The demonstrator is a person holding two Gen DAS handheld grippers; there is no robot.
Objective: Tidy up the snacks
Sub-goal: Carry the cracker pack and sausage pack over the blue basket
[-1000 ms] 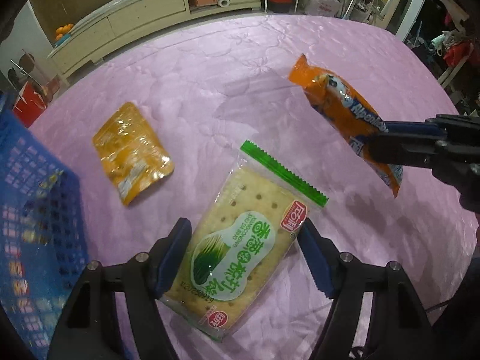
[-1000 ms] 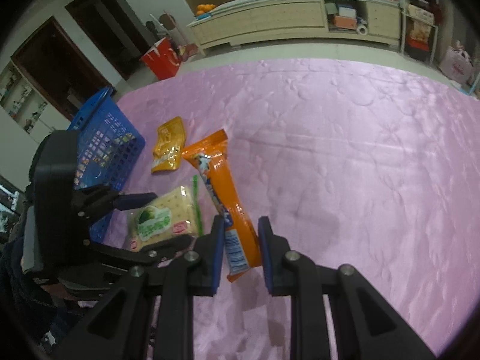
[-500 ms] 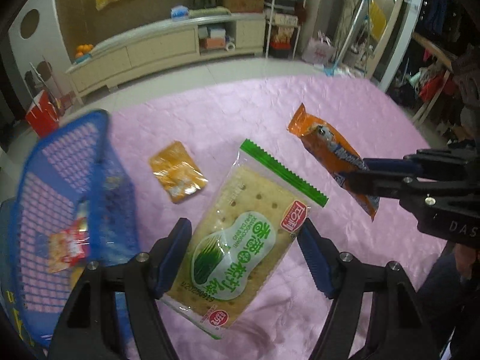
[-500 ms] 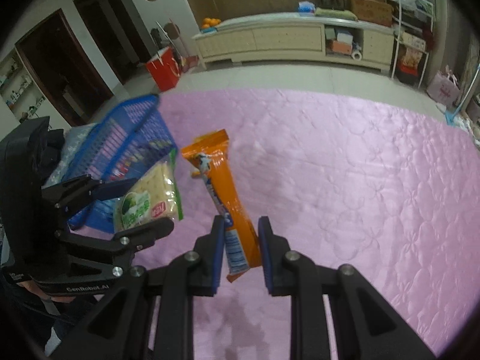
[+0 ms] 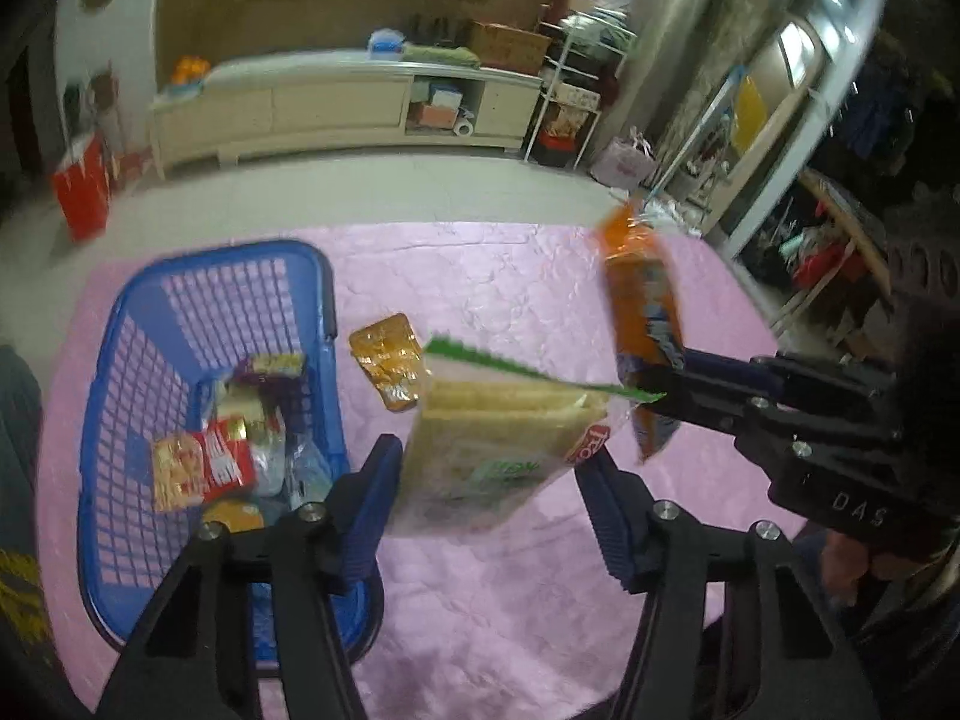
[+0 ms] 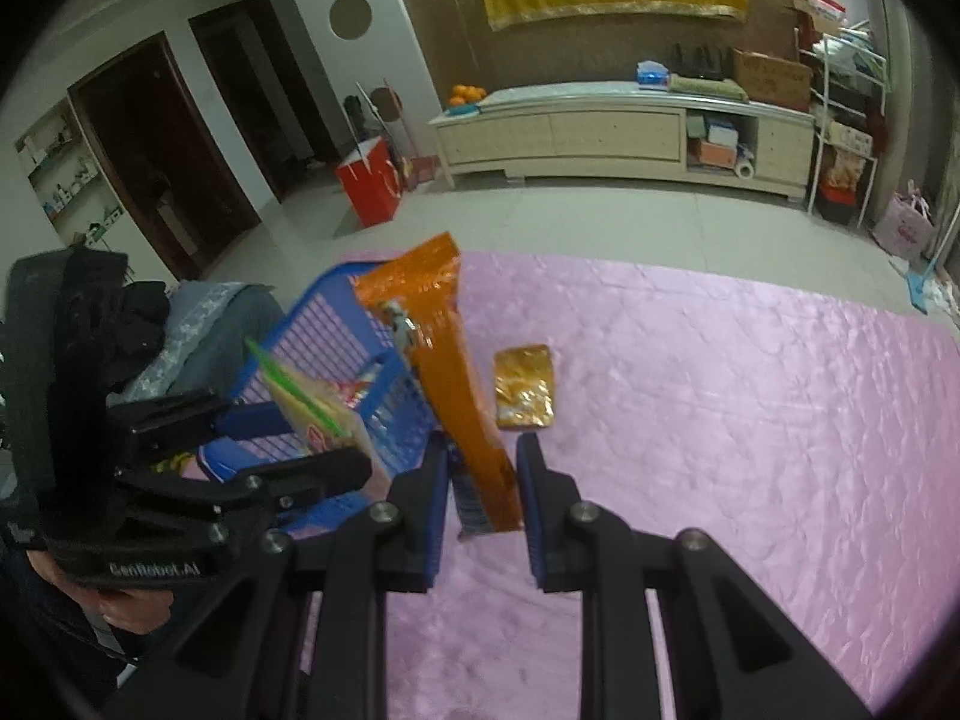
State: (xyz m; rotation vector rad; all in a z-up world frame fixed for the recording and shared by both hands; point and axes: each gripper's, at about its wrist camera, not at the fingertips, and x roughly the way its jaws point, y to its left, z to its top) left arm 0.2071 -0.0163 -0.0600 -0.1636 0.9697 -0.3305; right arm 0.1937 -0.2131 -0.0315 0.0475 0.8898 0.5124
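Note:
My left gripper [image 5: 489, 462] holds a green-and-white cracker pack [image 5: 498, 450] in the air just right of the blue basket [image 5: 228, 252]. Its jaws are closing on the pack, which tilts edge-up and looks blurred. My right gripper [image 6: 483, 462] is shut on the lower end of a long orange snack pack [image 6: 450, 372], which stands upright above the table. From the right wrist view the left gripper [image 6: 300, 438] and cracker pack [image 6: 312, 396] hang over the basket [image 6: 336, 324] rim. A yellow pouch [image 6: 523, 387] lies flat on the pink cloth beside the basket.
The basket holds several snack packs [image 5: 204, 468]. The pink quilted table cloth [image 6: 720, 420] stretches right of the grippers. Beyond the table are a cream sideboard [image 6: 600, 132] and a red bin [image 6: 369, 189]. A person's hand [image 6: 129, 606] grips the left tool.
Both grippers have risen with their packs and swung toward the basket, which now shows its inside. The cracker pack has tipped from flat to edge-up between narrower left jaws.

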